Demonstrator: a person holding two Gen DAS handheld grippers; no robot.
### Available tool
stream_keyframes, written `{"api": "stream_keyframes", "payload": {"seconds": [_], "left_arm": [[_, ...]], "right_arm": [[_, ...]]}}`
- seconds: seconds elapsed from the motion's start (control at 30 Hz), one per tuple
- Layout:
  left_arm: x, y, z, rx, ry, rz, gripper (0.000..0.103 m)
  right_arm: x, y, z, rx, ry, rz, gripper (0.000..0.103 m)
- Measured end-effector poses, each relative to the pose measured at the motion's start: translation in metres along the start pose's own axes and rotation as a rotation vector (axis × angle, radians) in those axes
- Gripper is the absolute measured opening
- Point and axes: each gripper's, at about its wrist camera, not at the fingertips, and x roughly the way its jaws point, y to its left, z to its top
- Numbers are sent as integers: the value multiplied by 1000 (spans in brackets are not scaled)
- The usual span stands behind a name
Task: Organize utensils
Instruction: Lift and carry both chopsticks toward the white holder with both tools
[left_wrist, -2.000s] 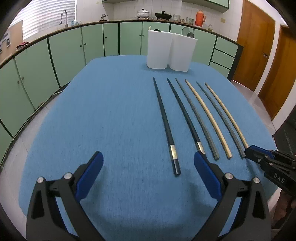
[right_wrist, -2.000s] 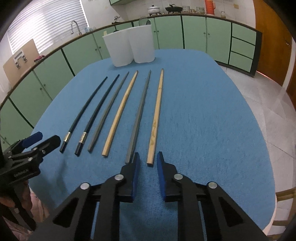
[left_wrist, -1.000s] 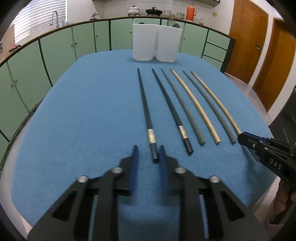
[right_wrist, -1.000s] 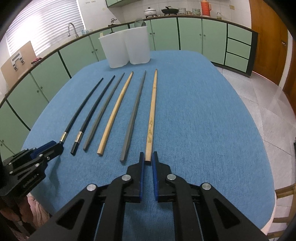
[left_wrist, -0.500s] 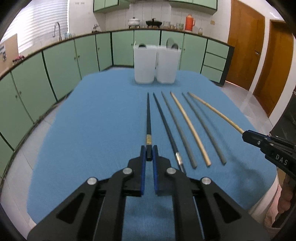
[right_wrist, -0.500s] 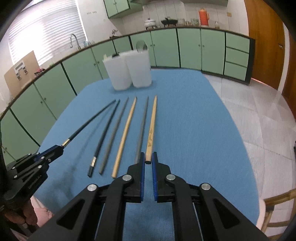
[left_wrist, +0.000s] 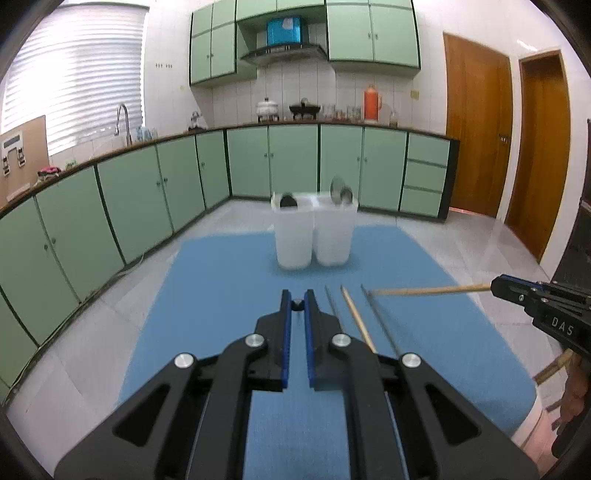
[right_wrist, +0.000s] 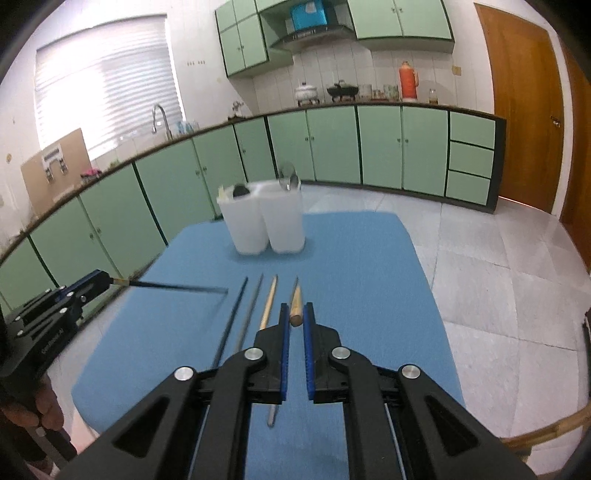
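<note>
"DAS" on right tongs (left_wrist: 494, 290) body.

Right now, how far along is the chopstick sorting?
Early. The white holder already has a few utensils in it. In hand: the left claw is shut on a black chopstick and the right claw on a wooden chopstick, both lifted off the table. Four chopsticks are left lying there.
</note>
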Motion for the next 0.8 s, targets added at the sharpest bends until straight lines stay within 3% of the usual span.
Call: {"api": "stream_keyframes", "payload": {"seconds": [0.37, 0.8], "left_arm": [[13, 4, 46, -42, -41, -56, 6], [17, 9, 93, -68, -91, -105, 6]], "right_arm": [[-6, -2, 54, 12, -87, 18, 7], [3, 11, 107, -60, -114, 40, 7]]}}
